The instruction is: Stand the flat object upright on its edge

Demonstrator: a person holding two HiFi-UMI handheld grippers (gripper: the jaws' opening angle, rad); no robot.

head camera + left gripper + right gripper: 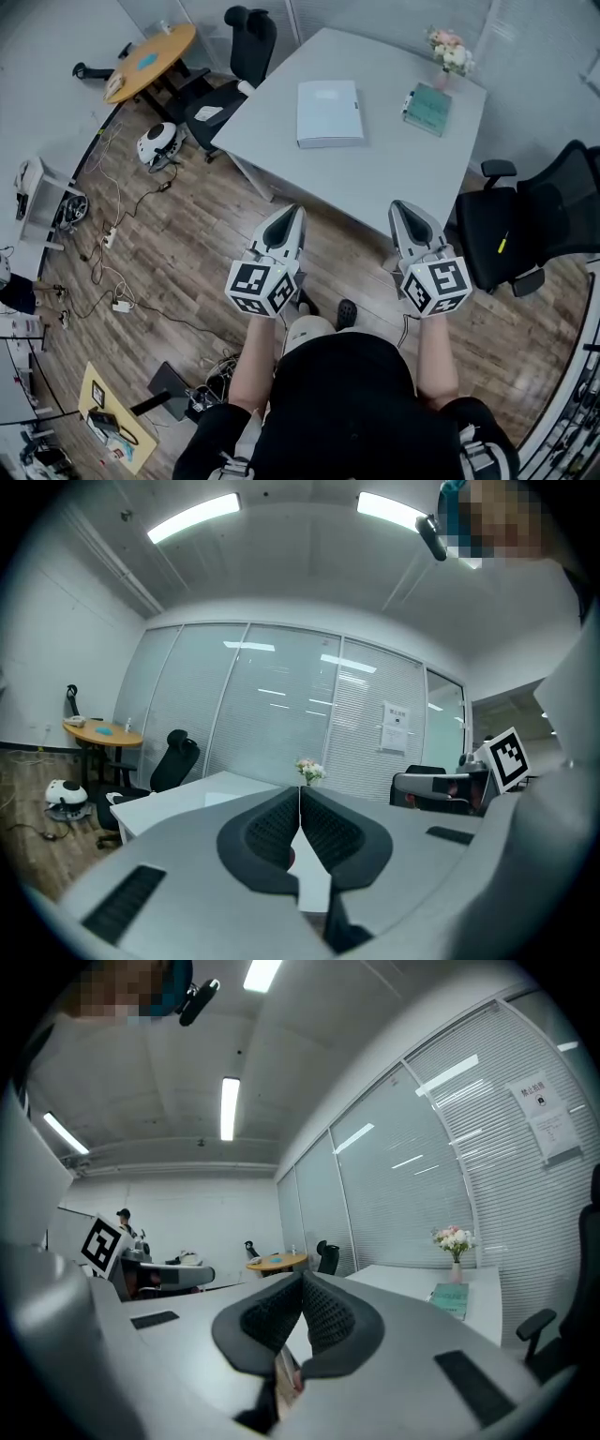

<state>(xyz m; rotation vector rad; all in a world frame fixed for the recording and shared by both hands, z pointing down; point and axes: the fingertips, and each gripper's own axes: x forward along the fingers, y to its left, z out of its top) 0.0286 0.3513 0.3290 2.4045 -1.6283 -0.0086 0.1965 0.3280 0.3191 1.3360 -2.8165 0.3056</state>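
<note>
A white flat book (pixel 330 112) lies face down in the middle of the grey table (pixel 375 169). A teal book (pixel 427 109) lies flat near the table's far right corner and also shows in the right gripper view (pixel 453 1299). Both grippers are held in front of the person's body, over the wood floor and short of the table's near edge. The left gripper (pixel 289 216) is shut with nothing in it, its pads meeting (pixel 300 794). The right gripper (pixel 401 210) is shut too and holds nothing (pixel 302 1279).
A vase of flowers (pixel 450 54) stands at the table's far corner. One black office chair (pixel 525 225) is at the right and another (pixel 234 66) at the table's left end. A round wooden table (pixel 150 58) is at the far left. Cables and a power strip (pixel 120 305) lie on the floor.
</note>
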